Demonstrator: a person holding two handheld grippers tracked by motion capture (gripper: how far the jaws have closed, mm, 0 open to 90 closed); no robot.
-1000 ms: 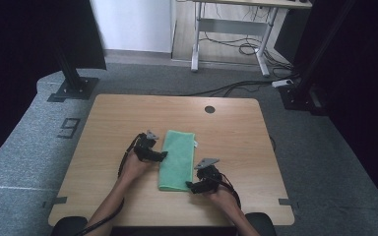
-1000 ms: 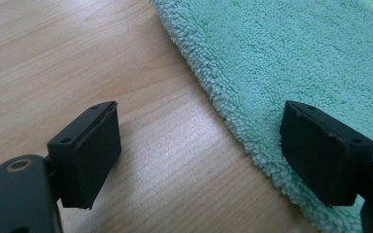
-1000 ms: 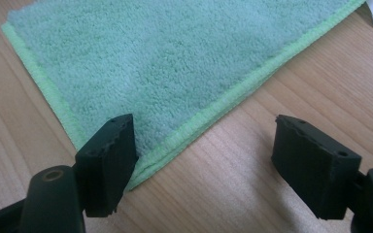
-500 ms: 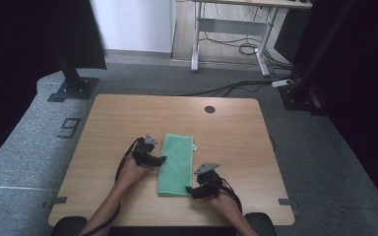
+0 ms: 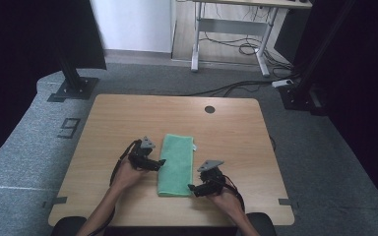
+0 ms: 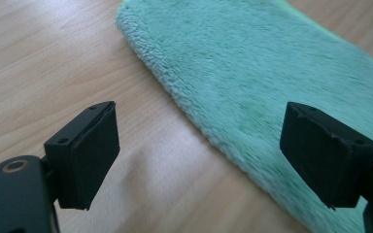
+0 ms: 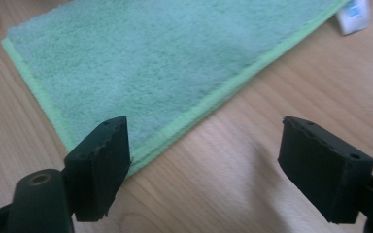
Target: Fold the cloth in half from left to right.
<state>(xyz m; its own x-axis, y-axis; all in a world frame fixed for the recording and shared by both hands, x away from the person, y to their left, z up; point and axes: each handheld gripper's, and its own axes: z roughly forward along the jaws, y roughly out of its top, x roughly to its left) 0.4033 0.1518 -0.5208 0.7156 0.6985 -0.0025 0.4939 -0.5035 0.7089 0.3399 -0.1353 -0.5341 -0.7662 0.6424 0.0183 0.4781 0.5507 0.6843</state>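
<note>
Left gripper (image 5: 160, 162), seen from the high view, lies at the left long edge of the folded green terry towel (image 5: 175, 164), its jaws spread wide and empty. A second ago it sat a little farther up that edge; it has since drawn back toward the person. The right gripper (image 5: 191, 187) rests at the towel's near right corner, also wide and empty, in much the same place as before. The towel lies as a narrow lengthwise strip in the near middle of the light wooden desk (image 5: 236, 142), flat and neat, unchanged over the last second.

From the left gripper view, the two black jaws stand far apart above the desk, one over bare wood and the other over the towel's plush folded edge (image 6: 252, 87); nothing sits between the pads.

From the right gripper view, the jaws have just been opening and hold nothing; the towel's stitched bright-green hem (image 7: 209, 109) runs past the left jaw, and a small white label (image 7: 353, 15) sticks out at the far corner.

With both grippers released and the towel lying squared, I judge that this fold is finished and the next grasp is not yet begun.
</note>
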